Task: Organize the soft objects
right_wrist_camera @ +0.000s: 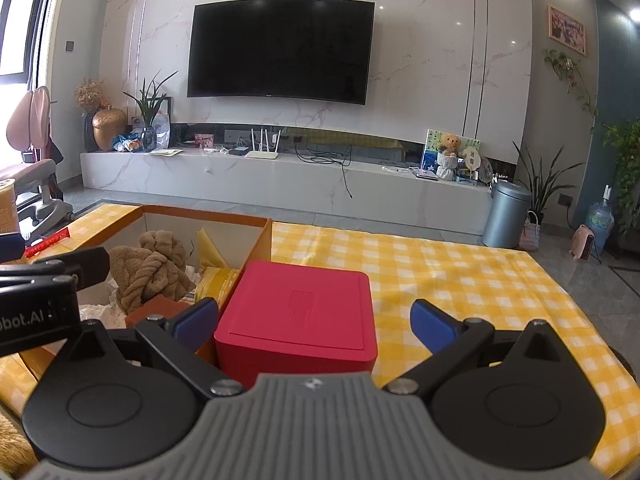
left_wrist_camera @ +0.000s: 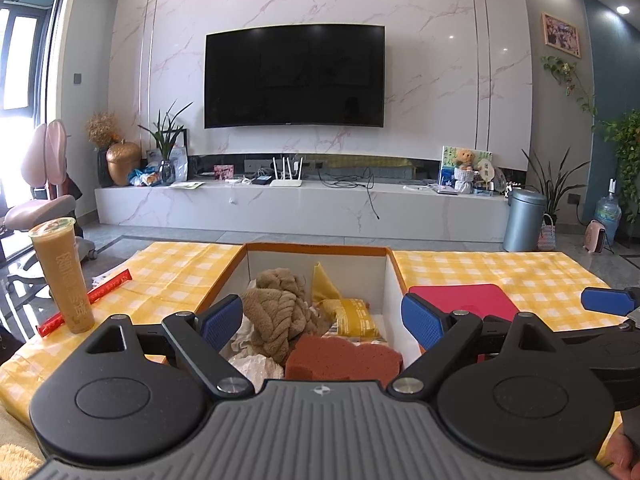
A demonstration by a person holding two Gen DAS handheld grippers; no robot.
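An orange-edged cardboard box (left_wrist_camera: 394,276) stands on the yellow checked tablecloth. It holds a brown knitted towel (left_wrist_camera: 276,308), a red-brown sponge (left_wrist_camera: 344,360), a yellow packet (left_wrist_camera: 354,316), a yellow cloth (left_wrist_camera: 324,284) and crumpled white paper (left_wrist_camera: 256,366). My left gripper (left_wrist_camera: 323,322) is open and empty, its jaws wide over the near end of the box. My right gripper (right_wrist_camera: 316,322) is open and empty, its jaws either side of a closed red box (right_wrist_camera: 298,316) to the right of the cardboard box (right_wrist_camera: 256,254). The towel (right_wrist_camera: 150,272) also shows in the right wrist view.
A tall cup of brown drink (left_wrist_camera: 62,276) and a red strip (left_wrist_camera: 86,304) stand on the table's left part. The checked tablecloth (right_wrist_camera: 460,280) spreads to the right. Beyond the table are a TV console, a metal bin (left_wrist_camera: 524,220) and a pink chair (left_wrist_camera: 44,196).
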